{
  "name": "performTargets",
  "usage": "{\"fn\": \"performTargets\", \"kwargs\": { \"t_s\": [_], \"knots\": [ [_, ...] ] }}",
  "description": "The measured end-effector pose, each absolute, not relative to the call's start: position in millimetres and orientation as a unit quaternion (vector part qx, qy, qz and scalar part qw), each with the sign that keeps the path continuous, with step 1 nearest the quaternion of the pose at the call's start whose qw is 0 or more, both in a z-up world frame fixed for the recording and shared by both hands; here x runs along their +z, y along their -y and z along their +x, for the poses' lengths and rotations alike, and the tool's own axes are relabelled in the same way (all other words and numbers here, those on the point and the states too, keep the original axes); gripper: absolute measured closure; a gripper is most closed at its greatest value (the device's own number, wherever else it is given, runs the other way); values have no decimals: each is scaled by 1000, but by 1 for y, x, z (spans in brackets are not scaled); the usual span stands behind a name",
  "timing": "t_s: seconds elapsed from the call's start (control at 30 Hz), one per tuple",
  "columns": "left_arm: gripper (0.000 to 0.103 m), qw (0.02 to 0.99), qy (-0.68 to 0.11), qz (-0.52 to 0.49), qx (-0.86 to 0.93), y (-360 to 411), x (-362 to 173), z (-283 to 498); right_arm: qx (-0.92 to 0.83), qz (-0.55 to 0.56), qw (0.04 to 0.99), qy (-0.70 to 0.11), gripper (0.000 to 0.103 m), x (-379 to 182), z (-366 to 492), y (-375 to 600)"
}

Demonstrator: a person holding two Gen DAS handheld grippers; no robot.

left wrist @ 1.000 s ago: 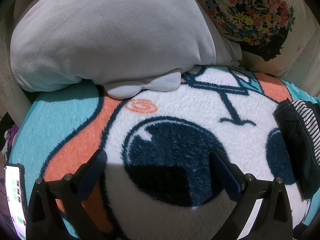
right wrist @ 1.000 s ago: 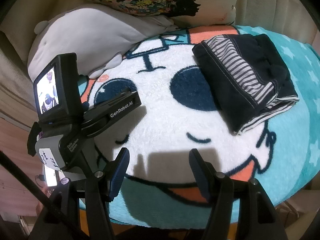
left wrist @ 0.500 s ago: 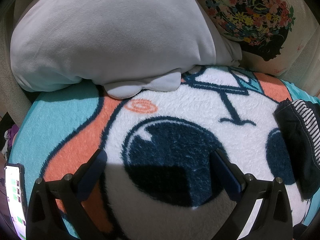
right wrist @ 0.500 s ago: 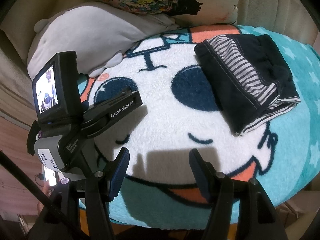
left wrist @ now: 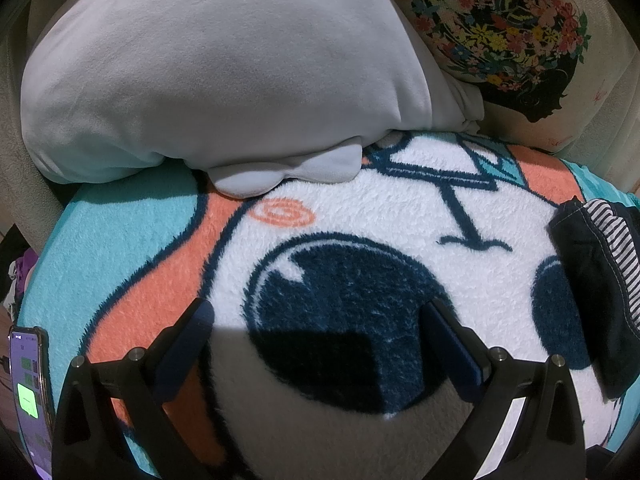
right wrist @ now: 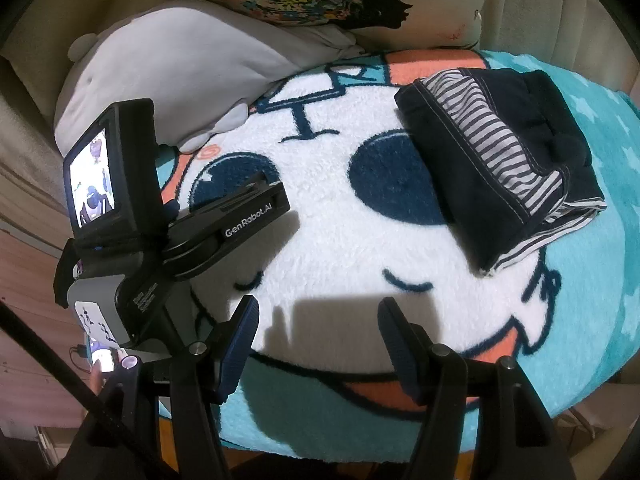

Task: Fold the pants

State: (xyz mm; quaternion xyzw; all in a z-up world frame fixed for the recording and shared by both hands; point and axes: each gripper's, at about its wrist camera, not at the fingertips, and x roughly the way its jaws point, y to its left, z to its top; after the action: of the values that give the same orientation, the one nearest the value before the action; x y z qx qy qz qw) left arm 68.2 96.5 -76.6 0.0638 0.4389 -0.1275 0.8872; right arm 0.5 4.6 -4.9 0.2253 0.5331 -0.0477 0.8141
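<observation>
Most of both views is filled by a fluffy blanket (right wrist: 340, 240) with a cartoon face in white, teal, orange and dark blue, spread over a round seat. Behind it lies a big grey pillow (left wrist: 216, 72) that rests on the far edge of the blanket, and next to it a cream cushion (left wrist: 520, 40) with a flower print. The pants (right wrist: 496, 160) — dark navy with a striped lining that shows — lie folded into a compact bundle on the right part of the blanket, partly over one cartoon eye; in the left wrist view only their edge (left wrist: 592, 280) shows at the right border. The left gripper (left wrist: 316, 320) is low over the other dark eye with its jaws spread wide and nothing between them. The right gripper (right wrist: 318, 316) is near the front edge of the blanket, well apart from the pants, its jaws also spread and empty. A phone (left wrist: 28, 396) with a lit screen stands at the left edge of the blanket.
</observation>
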Motion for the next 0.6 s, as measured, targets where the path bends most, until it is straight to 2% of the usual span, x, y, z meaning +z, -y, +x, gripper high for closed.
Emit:
{"fn": "performTargets", "kwargs": {
  "t_s": [0.6],
  "knots": [
    [0,887,-439,64,-127,-96,-77,68,-42,215,819,-530,36,-1,2,-9]
  ]
}}
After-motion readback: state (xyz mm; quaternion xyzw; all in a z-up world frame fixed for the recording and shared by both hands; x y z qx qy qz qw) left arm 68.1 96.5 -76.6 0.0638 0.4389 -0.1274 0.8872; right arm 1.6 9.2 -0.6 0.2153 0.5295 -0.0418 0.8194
